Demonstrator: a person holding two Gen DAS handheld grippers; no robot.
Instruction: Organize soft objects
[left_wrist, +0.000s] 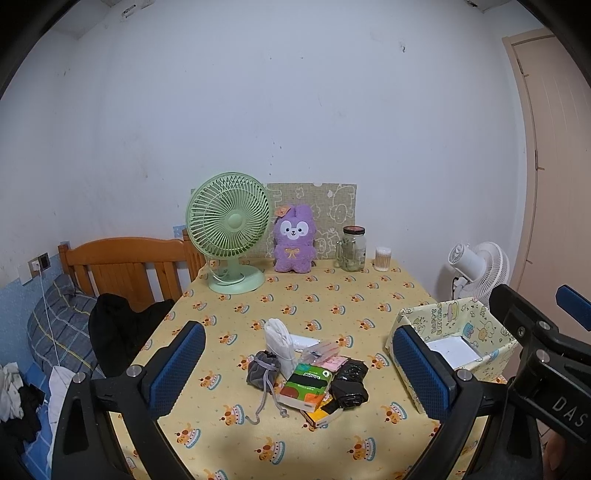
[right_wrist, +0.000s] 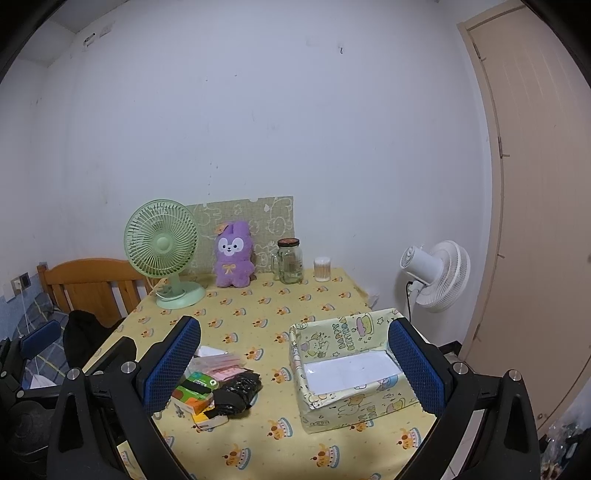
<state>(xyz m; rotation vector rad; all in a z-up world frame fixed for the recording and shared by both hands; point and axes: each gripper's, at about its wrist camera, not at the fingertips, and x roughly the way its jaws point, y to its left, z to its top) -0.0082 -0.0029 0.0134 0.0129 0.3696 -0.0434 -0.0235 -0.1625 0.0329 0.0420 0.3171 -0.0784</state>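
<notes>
A pile of soft items lies on the yellow tablecloth (left_wrist: 314, 295): a grey drawstring pouch (left_wrist: 263, 373), a white folded cloth (left_wrist: 279, 343), a green tissue pack (left_wrist: 304, 386), a black plastic bag roll (left_wrist: 349, 384) and pink packets (left_wrist: 325, 356). To the right of the pile stands an open patterned box (right_wrist: 351, 369) with a white bottom. My left gripper (left_wrist: 301, 369) hovers open above the table's front, facing the pile. My right gripper (right_wrist: 293, 369) is open too, between the pile (right_wrist: 221, 387) and the box. Both hold nothing.
At the table's back stand a green desk fan (left_wrist: 229, 229), a purple plush (left_wrist: 294, 240), a glass jar (left_wrist: 352, 249) and a cotton swab tub (left_wrist: 383, 258). A white floor fan (right_wrist: 439, 273) and a door (right_wrist: 535, 184) are on the right. A bed with a wooden headboard (left_wrist: 125, 262) is on the left.
</notes>
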